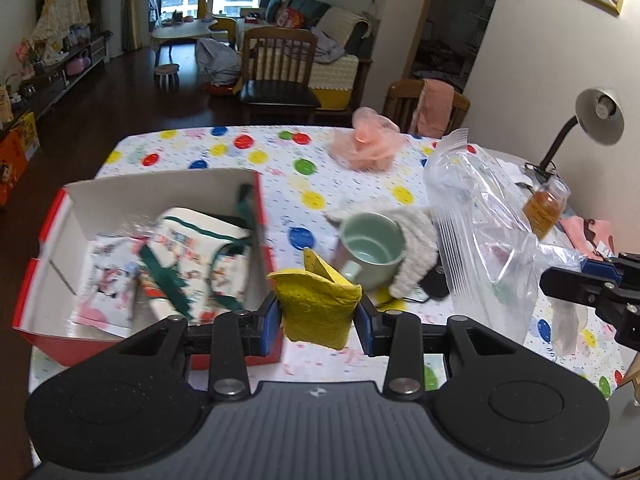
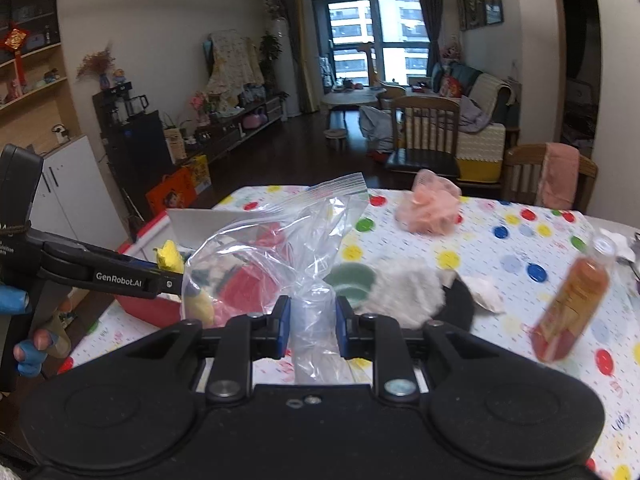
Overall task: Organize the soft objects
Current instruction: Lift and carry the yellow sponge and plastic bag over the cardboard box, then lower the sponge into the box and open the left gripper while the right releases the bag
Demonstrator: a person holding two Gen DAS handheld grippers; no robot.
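Left wrist view showed the left gripper (image 1: 319,317) clamped on a yellow sponge (image 1: 316,306) beside the red box (image 1: 38,280), while right wrist view had the right gripper (image 2: 311,326) pinching the clear zip bag (image 2: 304,248), whose mouth probably needed holding wide before the sponge went in.

We see a table (image 1: 276,176) covered in a white cloth with coloured dots. On it stand a red cardboard box (image 1: 44,280) near the left edge, a green mug (image 1: 372,246) tipped on its side against a white fluffy cloth (image 1: 416,248), a pink mesh puff (image 1: 366,146) toward the far side, and an amber bottle (image 1: 544,208) and desk lamp (image 1: 576,128) at the right.
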